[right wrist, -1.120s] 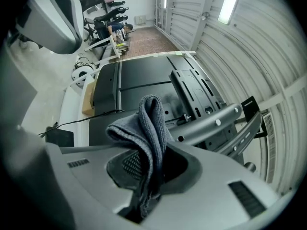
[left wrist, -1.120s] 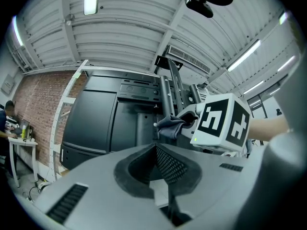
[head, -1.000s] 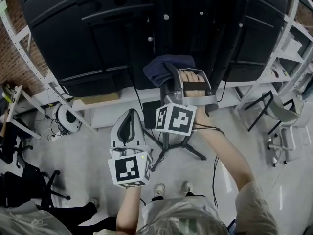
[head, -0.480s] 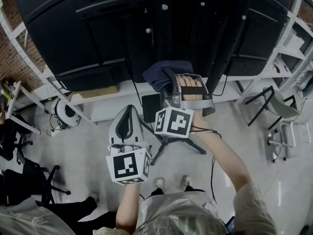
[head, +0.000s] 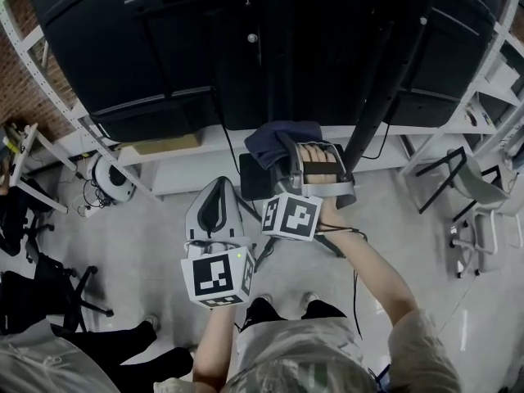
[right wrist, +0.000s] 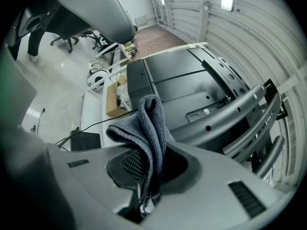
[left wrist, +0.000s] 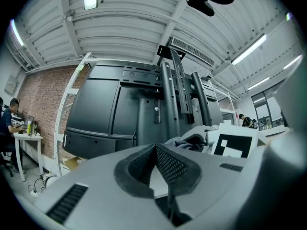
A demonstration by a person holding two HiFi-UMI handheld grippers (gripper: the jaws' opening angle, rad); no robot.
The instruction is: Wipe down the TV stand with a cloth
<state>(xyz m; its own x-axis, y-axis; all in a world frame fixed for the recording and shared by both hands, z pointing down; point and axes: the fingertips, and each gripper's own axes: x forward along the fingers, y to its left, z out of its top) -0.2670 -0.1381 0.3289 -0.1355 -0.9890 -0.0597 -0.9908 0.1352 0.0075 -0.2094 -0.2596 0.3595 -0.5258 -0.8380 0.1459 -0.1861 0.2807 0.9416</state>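
Right gripper view tells it best: the right gripper [right wrist: 144, 195] has its jaws clamped on a grey-blue cloth [right wrist: 146, 128], which rises out of the pads in a fold and flops over at the top. Just beyond it run the black rails of the TV stand [right wrist: 230, 114].

From the head view, the right gripper [head: 284, 147] is pushed in at the foot of the TV stand [head: 378, 88]. The cloth [head: 270, 140] is bunched against the stand's dark lower edge, just above the white shelf [head: 196, 155] that runs beneath it. It looks pressed up close, though I can't confirm actual contact from here.

The left gripper [head: 215, 191] hangs back, well short of the stand and on the person's side of it. Its pads [left wrist: 163, 164] are closed together with nothing between them.

I'd call this the wiping step itself, at or near the start of a stroke low on the stand. Most of the uprights above look yet to be covered. The next move calls for a firm grip on the cloth. It should be pressed flat against the black metal and swept along a rail rather than dabbed.
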